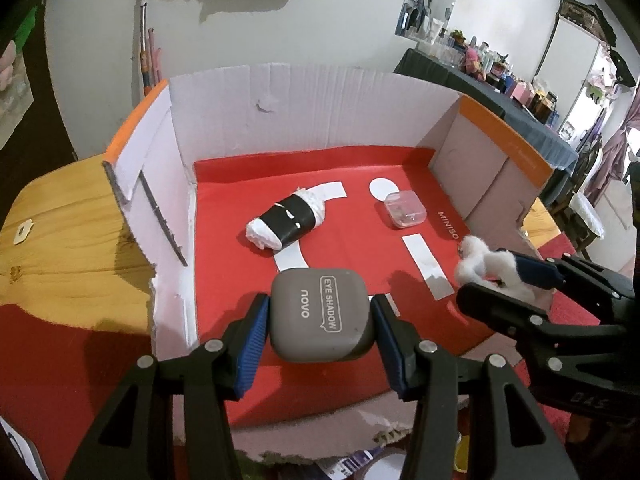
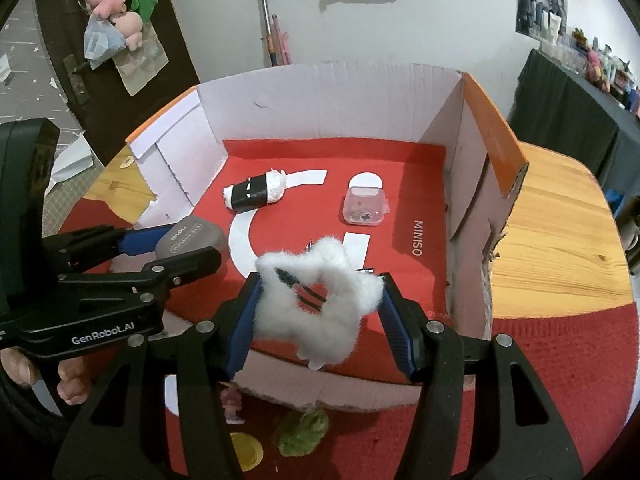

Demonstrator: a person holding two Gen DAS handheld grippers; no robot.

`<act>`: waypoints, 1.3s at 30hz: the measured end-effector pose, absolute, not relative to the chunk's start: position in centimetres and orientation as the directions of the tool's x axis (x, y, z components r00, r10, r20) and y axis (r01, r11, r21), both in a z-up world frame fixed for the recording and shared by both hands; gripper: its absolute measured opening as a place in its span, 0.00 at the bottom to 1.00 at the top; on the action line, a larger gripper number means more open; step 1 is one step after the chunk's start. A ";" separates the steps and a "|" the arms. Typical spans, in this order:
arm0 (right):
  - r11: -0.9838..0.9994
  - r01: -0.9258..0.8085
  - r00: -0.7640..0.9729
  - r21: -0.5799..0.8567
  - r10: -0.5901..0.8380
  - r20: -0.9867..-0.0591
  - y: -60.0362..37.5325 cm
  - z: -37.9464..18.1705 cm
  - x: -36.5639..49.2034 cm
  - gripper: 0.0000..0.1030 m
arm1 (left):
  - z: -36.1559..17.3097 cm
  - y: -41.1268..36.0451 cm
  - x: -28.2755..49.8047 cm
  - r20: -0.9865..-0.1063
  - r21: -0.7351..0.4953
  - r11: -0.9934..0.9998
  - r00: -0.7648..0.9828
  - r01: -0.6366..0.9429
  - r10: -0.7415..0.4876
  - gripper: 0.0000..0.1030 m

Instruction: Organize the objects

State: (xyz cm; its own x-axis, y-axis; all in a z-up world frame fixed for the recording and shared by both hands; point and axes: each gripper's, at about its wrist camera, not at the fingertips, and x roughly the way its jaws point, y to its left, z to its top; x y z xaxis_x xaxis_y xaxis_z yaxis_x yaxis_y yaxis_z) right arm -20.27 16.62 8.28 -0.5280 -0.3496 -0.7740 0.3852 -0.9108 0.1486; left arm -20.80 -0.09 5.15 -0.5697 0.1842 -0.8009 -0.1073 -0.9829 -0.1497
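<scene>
Lowest in the left wrist view, the left gripper (image 1: 320, 320) pinches a grey eye shadow case (image 1: 322, 314) between its blue pads, one on each side wall. The case hangs above the red floor near the front edge of the cardboard box (image 1: 280, 92); gripping it by the sides leaves its underside free, probably so it can be set down flat.

At the bottom centre of the right wrist view, the right gripper (image 2: 318, 308) squeezes a white fluffy hair clip (image 2: 316, 300) by its two ends, and the dark teeth show through the fur in the middle. It too is held over the front part of the box, to the right of the case. Holding both items just inside the low, torn front wall suggests each is about to be lowered into the box.

Farther in, at mid-frame, a white roll wrapped in black tape (image 1: 286, 222) lies on its side across a curved white paper strip (image 1: 330, 192). To its right a small clear plastic box (image 2: 366, 206) sits touching a white paper circle (image 2: 365, 179). These seem to be already put away, well apart, which leaves bare floor in front for the two held things.

Beyond and to the sides, the wooden table (image 2: 552, 240) carries the box.
</scene>
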 end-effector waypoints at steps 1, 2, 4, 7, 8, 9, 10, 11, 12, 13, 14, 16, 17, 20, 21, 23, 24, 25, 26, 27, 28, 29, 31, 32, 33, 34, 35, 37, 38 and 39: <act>-0.911 0.384 -0.525 0.150 -0.349 -0.776 16.6 8.1 -20.4 0.53 | 5.1 -0.1 -20.9 -0.803 -0.149 -0.983 -0.568 -0.108 0.184 0.52; -0.912 0.382 -0.523 0.150 -0.347 -0.778 16.6 8.0 -20.6 0.53 | 5.0 0.0 -21.0 -0.804 -0.149 -0.983 -0.565 -0.108 0.184 0.52; -0.913 0.380 -0.518 0.151 -0.345 -0.783 16.5 7.7 -20.9 0.53 | 4.8 -0.1 -21.2 -0.807 -0.151 -0.983 -0.561 -0.109 0.186 0.52; -0.914 0.377 -0.510 0.151 -0.341 -0.790 16.4 7.3 -21.3 0.53 | 4.4 -0.2 -21.5 -0.812 -0.156 -0.982 -0.552 -0.106 0.188 0.52; -0.914 0.376 -0.507 0.152 -0.340 -0.792 16.4 7.1 -21.5 0.53 | 4.4 -0.2 -21.6 -0.814 -0.157 -0.982 -0.550 -0.105 0.189 0.52; -0.914 0.376 -0.504 0.152 -0.340 -0.794 16.4 7.0 -21.6 0.53 | 4.2 -0.3 -21.7 -0.816 -0.159 -0.982 -0.546 -0.103 0.189 0.52; -0.914 0.375 -0.502 0.153 -0.339 -0.796 16.4 6.9 -21.7 0.53 | 4.1 -0.3 -21.8 -0.817 -0.160 -0.982 -0.544 -0.103 0.190 0.52; -0.915 0.375 -0.500 0.151 -0.337 -0.798 16.3 6.8 -21.8 0.53 | 4.0 -0.3 -21.8 -0.819 -0.161 -0.982 -0.541 -0.102 0.191 0.52; -0.915 0.374 -0.498 0.151 -0.336 -0.799 16.3 6.6 -21.9 0.53 | 3.9 -0.3 -21.9 -0.820 -0.162 -0.982 -0.539 -0.101 0.190 0.52; -0.915 0.374 -0.496 0.151 -0.335 -0.801 16.3 6.5 -22.0 0.53 | 3.8 -0.4 -22.0 -0.822 -0.161 -0.982 -0.538 -0.100 0.190 0.52; -0.916 0.373 -0.494 0.150 -0.333 -0.803 16.3 6.4 -22.1 0.53 | 3.7 -0.4 -22.0 -0.823 -0.162 -0.982 -0.535 -0.099 0.190 0.52; -0.917 0.370 -0.491 0.149 -0.329 -0.807 16.3 6.1 -22.3 0.53 | 3.6 -0.3 -22.2 -0.825 -0.162 -0.982 -0.532 -0.101 0.191 0.52; -0.917 0.370 -0.489 0.149 -0.329 -0.808 16.3 6.0 -22.4 0.53 | 3.4 -0.3 -22.2 -0.827 -0.163 -0.982 -0.529 -0.101 0.191 0.52; -0.917 0.372 -0.483 0.145 -0.325 -0.813 16.1 5.7 -22.6 0.53 | 3.1 -0.2 -22.4 -0.831 -0.162 -0.982 -0.523 -0.101 0.191 0.52; -0.917 0.372 -0.481 0.144 -0.323 -0.815 16.1 5.6 -22.6 0.53 | 3.0 -0.3 -22.5 -0.832 -0.161 -0.982 -0.522 -0.101 0.190 0.52; -0.917 0.372 -0.478 0.142 -0.321 -0.818 16.1 5.5 -22.7 0.53 | 3.0 -0.3 -22.5 -0.831 -0.158 -0.982 -0.523 -0.102 0.187 0.52; -0.917 0.373 -0.476 0.142 -0.320 -0.819 16.0 5.4 -22.8 0.53 | 3.0 -0.3 -22.5 -0.831 -0.157 -0.982 -0.524 -0.102 0.187 0.52; -0.917 0.373 -0.474 0.142 -0.320 -0.821 16.0 5.3 -22.9 0.53 | 3.0 -0.3 -22.5 -0.831 -0.158 -0.982 -0.523 -0.102 0.188 0.52; -0.917 0.374 -0.471 0.141 -0.319 -0.822 16.0 5.2 -23.0 0.53 | 3.0 -0.3 -22.5 -0.831 -0.158 -0.982 -0.523 -0.101 0.188 0.52; -0.917 0.374 -0.470 0.141 -0.318 -0.824 16.0 5.1 -23.0 0.53 | 3.0 -0.3 -22.5 -0.832 -0.158 -0.982 -0.523 -0.101 0.187 0.52; -0.917 0.374 -0.467 0.141 -0.317 -0.825 16.0 5.0 -23.1 0.53 | 3.0 -0.3 -22.5 -0.831 -0.157 -0.982 -0.523 -0.101 0.186 0.52; -0.917 0.375 -0.467 0.139 -0.316 -0.826 16.0 4.9 -23.1 0.53 | 3.0 -0.3 -22.5 -0.831 -0.155 -0.983 -0.524 -0.101 0.185 0.52; -0.917 0.374 -0.469 0.137 -0.315 -0.825 16.0 4.9 -23.1 0.53 | 3.1 -0.3 -22.4 -0.831 -0.154 -0.983 -0.525 -0.102 0.184 0.52; -0.917 0.374 -0.469 0.139 -0.316 -0.825 16.1 4.9 -23.1 0.53 | 3.1 -0.4 -22.4 -0.831 -0.155 -0.983 -0.525 -0.101 0.185 0.52; -0.917 0.374 -0.469 0.140 -0.317 -0.825 16.1 4.9 -23.1 0.53 | 3.1 -0.3 -22.4 -0.831 -0.156 -0.983 -0.524 -0.101 0.186 0.52; -0.917 0.374 -0.469 0.138 -0.316 -0.825 16.2 4.9 -23.1 0.54 | 3.1 -0.3 -22.4 -0.831 -0.156 -0.983 -0.524 -0.101 0.186 0.52; -0.917 0.375 -0.469 0.138 -0.315 -0.825 16.2 4.9 -23.1 0.54 | 3.1 -0.3 -22.4 -0.831 -0.156 -0.983 -0.524 -0.101 0.186 0.52; -0.917 0.375 -0.469 0.137 -0.315 -0.825 16.3 4.9 -23.1 0.54 | 3.1 -0.3 -22.5 -0.831 -0.155 -0.983 -0.524 -0.102 0.185 0.52; -0.917 0.375 -0.469 0.137 -0.315 -0.825 16.2 4.9 -23.1 0.54 | 3.1 -0.3 -22.4 -0.831 -0.154 -0.983 -0.524 -0.101 0.185 0.52; -0.917 0.375 -0.469 0.137 -0.315 -0.825 16.2 4.9 -23.1 0.54 | 3.1 -0.3 -22.4 -0.831 -0.155 -0.983 -0.525 -0.101 0.185 0.52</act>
